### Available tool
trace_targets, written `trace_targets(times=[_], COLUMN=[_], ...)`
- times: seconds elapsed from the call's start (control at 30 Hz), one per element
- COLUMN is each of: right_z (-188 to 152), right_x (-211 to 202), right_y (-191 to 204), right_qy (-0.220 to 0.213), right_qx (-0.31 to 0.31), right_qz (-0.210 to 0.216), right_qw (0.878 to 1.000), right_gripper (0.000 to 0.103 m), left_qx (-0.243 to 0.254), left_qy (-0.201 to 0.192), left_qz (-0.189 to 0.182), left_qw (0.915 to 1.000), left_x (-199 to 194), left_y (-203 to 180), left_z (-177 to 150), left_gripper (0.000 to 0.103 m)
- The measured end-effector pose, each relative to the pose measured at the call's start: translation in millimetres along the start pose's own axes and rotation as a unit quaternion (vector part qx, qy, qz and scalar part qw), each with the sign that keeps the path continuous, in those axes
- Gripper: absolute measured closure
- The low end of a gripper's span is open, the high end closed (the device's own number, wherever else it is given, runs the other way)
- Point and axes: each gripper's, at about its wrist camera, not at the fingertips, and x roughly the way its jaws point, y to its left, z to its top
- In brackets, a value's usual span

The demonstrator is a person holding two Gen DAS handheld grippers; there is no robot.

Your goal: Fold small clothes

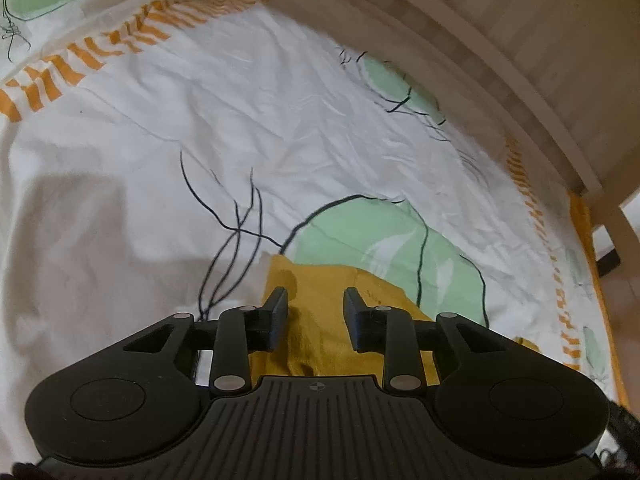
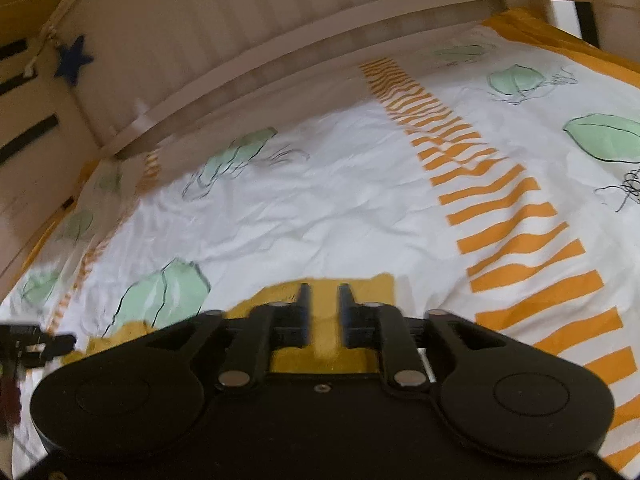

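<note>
Nearest in the left wrist view, the left tool [image 1: 316,300] is hovering with its jaws spread, nothing pinched between them, over a mustard-yellow garment [image 1: 320,320] that is lying flat on the bed sheet [image 1: 200,128]. The right tool [image 2: 323,300] is likewise standing spread and empty above the same cloth [image 2: 320,344], whose far edge is showing just past its fingertips. Beyond the garment, the white sheet is stretching away, wrinkled, printed with green leaf shapes [image 1: 380,248] and bands of orange stripes [image 2: 500,200]. Farthest off, a pale wooden bed frame [image 2: 248,68] is curving along the sheet's edge, with a dark blue star [image 2: 74,60] hanging on it.
</note>
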Motion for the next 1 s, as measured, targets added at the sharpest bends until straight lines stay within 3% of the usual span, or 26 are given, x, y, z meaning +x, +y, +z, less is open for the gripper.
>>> trace_targets(times=[0.03,0.2,0.33,0.6,0.7,0.8,1.0], right_z=[-3,-15,-27,-51,-52,-38,-2], right_x=[0,-3,-2,6,19,37,64], right_y=[0,-4,-1,25,29,28,24], right_qy=[0.002,0.016,0.034,0.054,0.053,0.052,0.035], right_qx=[-0.004,-0.039,-0.103,-0.253,-0.274,-0.25,-0.19], right_qz=[0.0,-0.022,-0.047,-0.061,-0.063,-0.056,-0.065], right_qw=[1.0,0.999,0.993,0.964,0.958,0.965,0.979], right_gripper=[0.052,0.052,0.052,0.053,0.053,0.053,0.053], left_qx=[0.005,0.06,0.135,0.241,0.243,0.23,0.137], left_qy=[-0.002,-0.018,-0.007,0.041,0.044,0.042,0.032], left_qz=[0.005,0.01,0.018,0.02,0.025,0.032,0.04], left_qw=[1.0,0.998,0.9906,0.9694,0.9687,0.9718,0.9893], left_x=[-2,-26,-37,-20,-5,10,36], left_y=[0,-7,-18,-30,-32,-36,-29], left_z=[2,-11,-42,-85,-78,-62,-22], left_gripper=[0.073,0.072,0.072,0.072,0.072,0.071,0.072])
